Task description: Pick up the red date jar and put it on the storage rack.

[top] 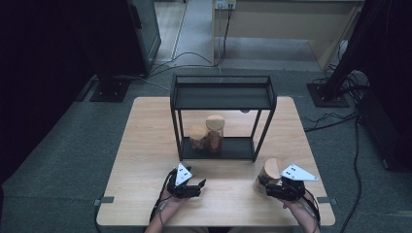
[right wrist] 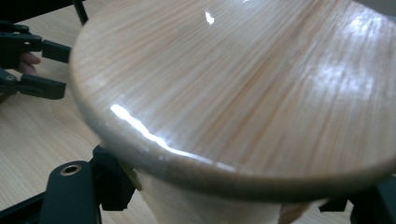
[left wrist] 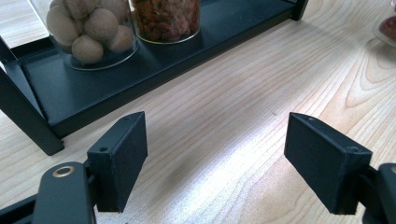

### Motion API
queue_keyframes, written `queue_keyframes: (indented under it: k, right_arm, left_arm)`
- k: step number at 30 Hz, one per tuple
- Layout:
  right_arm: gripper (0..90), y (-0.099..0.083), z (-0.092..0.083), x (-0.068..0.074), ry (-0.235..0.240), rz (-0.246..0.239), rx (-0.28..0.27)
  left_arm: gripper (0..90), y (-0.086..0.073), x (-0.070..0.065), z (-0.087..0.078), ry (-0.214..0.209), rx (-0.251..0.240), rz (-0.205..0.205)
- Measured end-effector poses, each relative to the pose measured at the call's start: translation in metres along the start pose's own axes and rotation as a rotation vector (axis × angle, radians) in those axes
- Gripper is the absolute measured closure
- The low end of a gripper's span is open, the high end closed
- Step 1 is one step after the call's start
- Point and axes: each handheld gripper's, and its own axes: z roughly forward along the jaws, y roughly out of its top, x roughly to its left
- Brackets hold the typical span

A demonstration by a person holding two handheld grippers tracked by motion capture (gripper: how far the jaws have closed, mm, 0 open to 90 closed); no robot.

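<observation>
While the right claw [top: 266, 187] grips a jar [top: 270, 175] with a wooden lid [right wrist: 243, 88], the left claw [top: 198, 186] holds nothing. In the right gripper view the two black jaws sit against the glass just under the lid's rim, one on each side, so the claw is closed on the jar. The jar leans, its lid tipped toward the camera on the claw. In the high view it is close to the near right part of the table [top: 145, 145], tilted, with the claw behind it on the person's side. Whether its base touches the wood I cannot tell.

The left claw is partly open, its jaws apart with only bare table between them in the left gripper view. It hovers low over the wood near the front edge, well to the left of the right claw.

Ahead of both claws stands a black metal shelf [top: 222, 97] with two levels. On its lower level [left wrist: 154, 60], just ahead of the left claw and a little to its left, stand two more jars side by side. The shorter jar [top: 197, 137] holds round pale brown balls, and the taller jar [top: 214, 133] next to it holds small reddish pieces. Both have wooden lids, and they look to be touching or nearly so. The top level is farther off, above the jars.
</observation>
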Motion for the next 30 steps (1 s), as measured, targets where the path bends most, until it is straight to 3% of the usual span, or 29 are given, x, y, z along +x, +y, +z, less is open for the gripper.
queue_keyframes:
  k: [14, 26, 30]
  right_arm:
    - [25.2, 0.005, 0.015, 0.010, 0.022, -0.015, 0.015]
    - [25.2, 0.010, 0.019, 0.022, 0.015, -0.018, 0.012]
    - [25.2, 0.011, 0.020, 0.026, 0.004, 0.002, 0.004]
  left_arm:
    - [21.4, 0.000, 0.001, 0.000, -0.004, 0.002, 0.003]
    - [21.4, 0.001, -0.001, 0.001, -0.001, 0.006, 0.010]
    - [21.4, 0.001, -0.001, 0.001, -0.001, 0.008, 0.013]
